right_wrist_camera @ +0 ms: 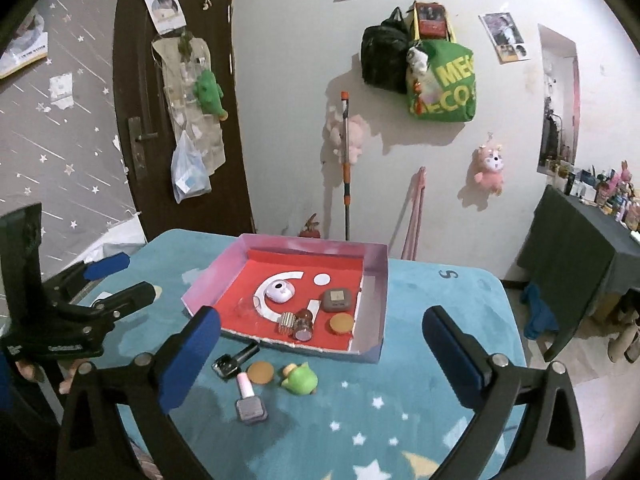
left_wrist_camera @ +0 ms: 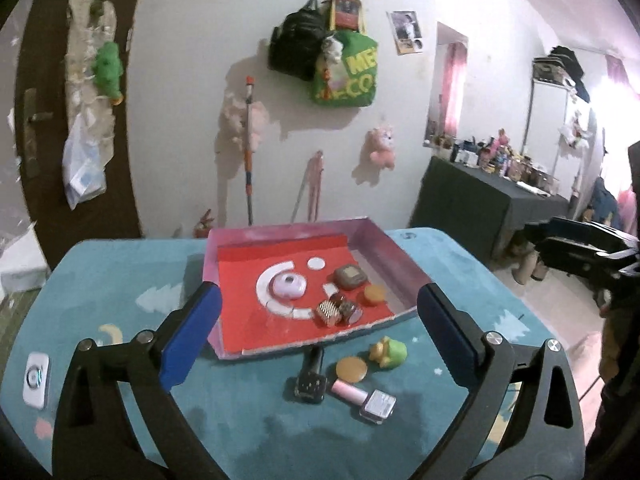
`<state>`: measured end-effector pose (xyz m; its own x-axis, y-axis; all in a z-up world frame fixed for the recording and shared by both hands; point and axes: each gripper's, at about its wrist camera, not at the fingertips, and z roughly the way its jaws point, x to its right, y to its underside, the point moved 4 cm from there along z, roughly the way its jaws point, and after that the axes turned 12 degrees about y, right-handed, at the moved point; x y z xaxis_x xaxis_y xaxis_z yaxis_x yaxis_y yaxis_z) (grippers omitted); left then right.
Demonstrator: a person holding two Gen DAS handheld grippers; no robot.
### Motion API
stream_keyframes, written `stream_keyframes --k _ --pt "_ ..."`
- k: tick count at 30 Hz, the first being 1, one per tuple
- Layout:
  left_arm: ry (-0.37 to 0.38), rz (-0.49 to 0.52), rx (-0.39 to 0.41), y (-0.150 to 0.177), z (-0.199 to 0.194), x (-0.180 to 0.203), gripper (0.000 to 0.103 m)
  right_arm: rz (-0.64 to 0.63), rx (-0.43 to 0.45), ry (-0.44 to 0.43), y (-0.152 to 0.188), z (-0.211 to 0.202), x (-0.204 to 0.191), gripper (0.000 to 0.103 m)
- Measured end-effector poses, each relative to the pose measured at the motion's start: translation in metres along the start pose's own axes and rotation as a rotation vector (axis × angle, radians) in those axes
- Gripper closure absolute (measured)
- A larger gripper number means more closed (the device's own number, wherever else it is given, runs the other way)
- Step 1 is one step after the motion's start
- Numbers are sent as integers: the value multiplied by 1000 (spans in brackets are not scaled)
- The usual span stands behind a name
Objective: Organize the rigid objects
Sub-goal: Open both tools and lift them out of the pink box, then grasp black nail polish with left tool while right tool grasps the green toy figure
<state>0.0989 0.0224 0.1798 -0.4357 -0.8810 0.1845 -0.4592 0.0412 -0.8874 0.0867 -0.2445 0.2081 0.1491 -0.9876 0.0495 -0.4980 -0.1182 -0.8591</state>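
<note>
A shallow pink-walled tray with a red floor (left_wrist_camera: 394, 252) (right_wrist_camera: 376, 280) sits on the blue star-patterned table. In it lie a lilac round case (left_wrist_camera: 289, 286) (right_wrist_camera: 280, 291), a brown square case (left_wrist_camera: 349, 277) (right_wrist_camera: 337, 300), an orange disc (left_wrist_camera: 374, 294) (right_wrist_camera: 341, 324) and a gold-capped bottle (left_wrist_camera: 336, 310) (right_wrist_camera: 294, 322). In front of the tray lie a dark nail polish bottle (left_wrist_camera: 310, 376) (right_wrist_camera: 235, 359), a pink-capped nail polish bottle (left_wrist_camera: 364, 398) (right_wrist_camera: 248, 398), another orange disc (left_wrist_camera: 351, 369) (right_wrist_camera: 260, 372) and a green toy (left_wrist_camera: 388, 352) (right_wrist_camera: 300, 378). My left gripper (left_wrist_camera: 320, 320) (right_wrist_camera: 120, 276) is open and empty above them. My right gripper (right_wrist_camera: 322, 338) is open and empty.
A white remote-like device (left_wrist_camera: 37, 378) lies at the table's left edge. A dark cloth-covered side table (left_wrist_camera: 480, 204) (right_wrist_camera: 580, 248) with several bottles stands to the right. A brown door (right_wrist_camera: 176, 120) and wall-hung bags (right_wrist_camera: 436, 76) are behind the table.
</note>
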Motion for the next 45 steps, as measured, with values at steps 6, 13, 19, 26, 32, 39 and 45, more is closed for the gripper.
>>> stream_keyframes --k 6,13,19,26,32,39,45 --pt "-47 -31 -16 30 4 -4 3 35 -8 -14 34 -6 -2 0" --pt "-110 -17 -51 67 14 -5 3 81 -45 -6 78 22 -10 0" --pt "-106 -48 -122 96 32 -12 3 54 -92 53 116 54 -20 0" --pt "-100 -80 -189 116 51 -20 3 51 -163 43 141 77 -24 0" --pt "-106 -95 -223 120 62 -26 3 44 -197 43 147 89 -26 0" --pt "-114 -106 -290 124 78 -36 3 41 -223 44 147 100 -25 0" --pt "-86 -113 -378 128 96 -46 5 38 -256 33 144 113 -23 0"
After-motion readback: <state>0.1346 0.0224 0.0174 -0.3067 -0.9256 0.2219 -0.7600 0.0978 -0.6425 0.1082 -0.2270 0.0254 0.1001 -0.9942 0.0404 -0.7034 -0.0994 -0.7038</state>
